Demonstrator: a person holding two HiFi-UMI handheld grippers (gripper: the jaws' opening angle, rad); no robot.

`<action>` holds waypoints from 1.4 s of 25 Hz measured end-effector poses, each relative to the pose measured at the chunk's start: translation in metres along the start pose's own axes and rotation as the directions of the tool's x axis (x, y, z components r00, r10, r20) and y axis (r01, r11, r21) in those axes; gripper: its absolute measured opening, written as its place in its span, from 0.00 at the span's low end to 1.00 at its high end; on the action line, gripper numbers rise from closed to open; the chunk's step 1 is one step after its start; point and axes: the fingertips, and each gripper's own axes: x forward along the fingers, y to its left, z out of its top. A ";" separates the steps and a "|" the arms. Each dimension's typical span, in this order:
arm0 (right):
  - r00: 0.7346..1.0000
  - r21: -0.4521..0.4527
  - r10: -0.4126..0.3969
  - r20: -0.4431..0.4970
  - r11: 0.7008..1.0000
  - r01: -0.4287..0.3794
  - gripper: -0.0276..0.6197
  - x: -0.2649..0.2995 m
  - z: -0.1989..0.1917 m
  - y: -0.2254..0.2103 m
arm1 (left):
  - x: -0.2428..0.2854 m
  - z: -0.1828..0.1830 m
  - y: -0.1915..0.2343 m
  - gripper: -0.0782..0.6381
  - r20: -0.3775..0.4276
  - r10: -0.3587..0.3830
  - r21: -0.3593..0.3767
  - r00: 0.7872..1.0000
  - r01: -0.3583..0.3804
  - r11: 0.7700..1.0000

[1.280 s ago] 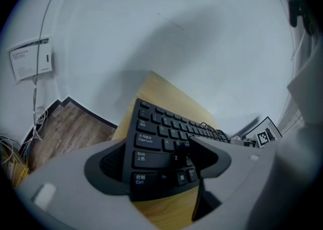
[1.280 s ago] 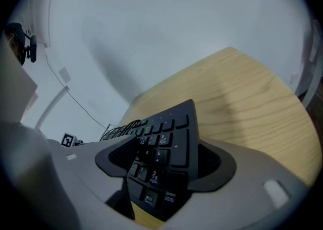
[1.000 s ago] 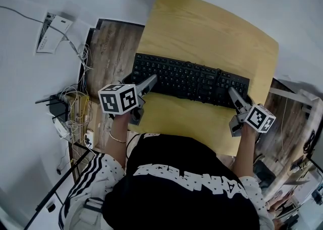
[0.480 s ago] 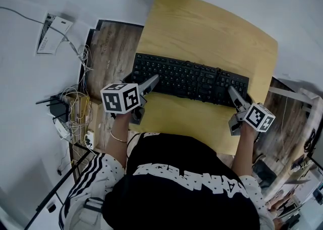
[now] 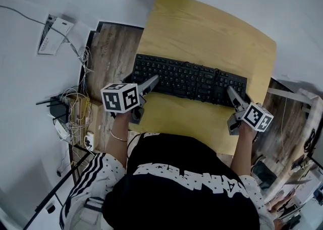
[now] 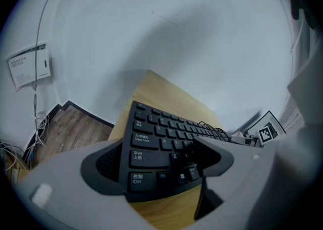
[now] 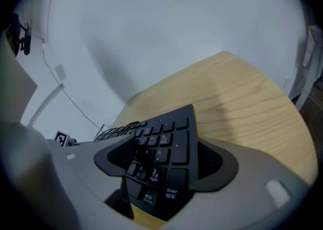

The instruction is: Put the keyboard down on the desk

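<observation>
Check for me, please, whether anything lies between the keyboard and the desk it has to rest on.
Nothing visible does. The keyboard lies flat on the wooden desk, its near edge resting directly on the wood in both gripper views.

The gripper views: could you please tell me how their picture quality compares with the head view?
Left gripper view: fisheye bending, dark corners, keyboard legends readable. Right gripper view: same bending, shadow across the wall. Head view: evenly lit, desk without glare.
</observation>
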 end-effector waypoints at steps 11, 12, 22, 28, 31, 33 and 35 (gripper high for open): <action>0.999 -0.024 -0.036 -0.013 0.999 0.036 0.62 0.000 -0.003 -0.004 | 0.002 -0.002 0.000 0.66 -0.002 -0.002 0.023 1.000 0.002 1.000; 0.999 -0.024 -0.037 -0.015 0.999 0.037 0.62 0.000 -0.003 -0.004 | 0.002 -0.003 0.000 0.66 -0.004 0.000 0.023 1.000 0.000 1.000; 0.997 -0.051 -0.063 -0.035 0.997 0.061 0.63 0.000 -0.005 -0.006 | 0.002 -0.006 0.001 0.66 -0.029 0.020 0.030 0.999 -0.019 0.999; 0.995 -0.087 -0.083 -0.046 0.993 0.079 0.64 0.000 -0.007 -0.010 | 0.003 -0.008 0.001 0.66 -0.044 0.036 0.052 0.998 -0.034 0.998; 0.995 -0.100 -0.092 -0.047 0.991 0.087 0.64 0.000 -0.006 -0.011 | 0.003 -0.009 0.001 0.67 -0.046 0.046 0.061 0.998 -0.043 0.997; 0.994 -0.111 -0.100 -0.050 0.989 0.093 0.65 0.000 -0.006 -0.011 | 0.003 -0.009 0.002 0.67 -0.051 0.054 0.067 0.997 -0.050 0.996; 0.992 -0.127 -0.113 -0.059 0.986 0.105 0.65 0.000 -0.007 -0.011 | 0.003 -0.011 0.003 0.67 -0.057 0.066 0.077 0.996 -0.061 0.995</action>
